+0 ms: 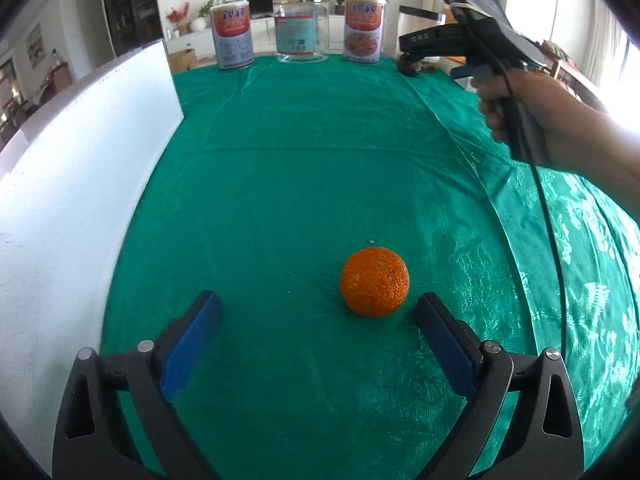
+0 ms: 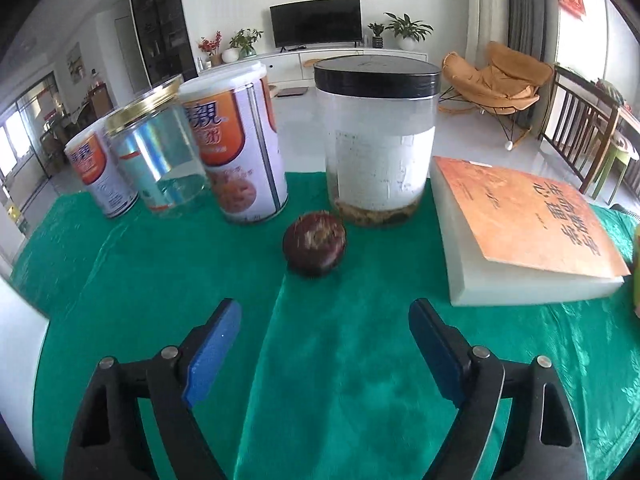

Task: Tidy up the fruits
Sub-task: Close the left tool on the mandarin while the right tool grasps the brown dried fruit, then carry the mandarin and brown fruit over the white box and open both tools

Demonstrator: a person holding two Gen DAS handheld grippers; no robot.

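While both fruits lie loose on the green tabletop [image 1: 300,184], each hand-held gripper gapes empty: left hand-held gripper [image 1: 318,312] nears the orange [image 1: 374,282], right hand-held gripper [image 2: 325,318] faces the dark fruit [image 2: 314,243]; closing comes next.

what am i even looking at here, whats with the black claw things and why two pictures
Each picture comes from a camera mounted on a handheld two-finger tool; a person holds one per hand. The left tool is open and empty, with an orange lying just ahead on the green tablecloth. In that view you also see the person's right hand gripping the other device. The right tool, also open and empty, faces a dark purple fruit, with cans, jars and a book around it.
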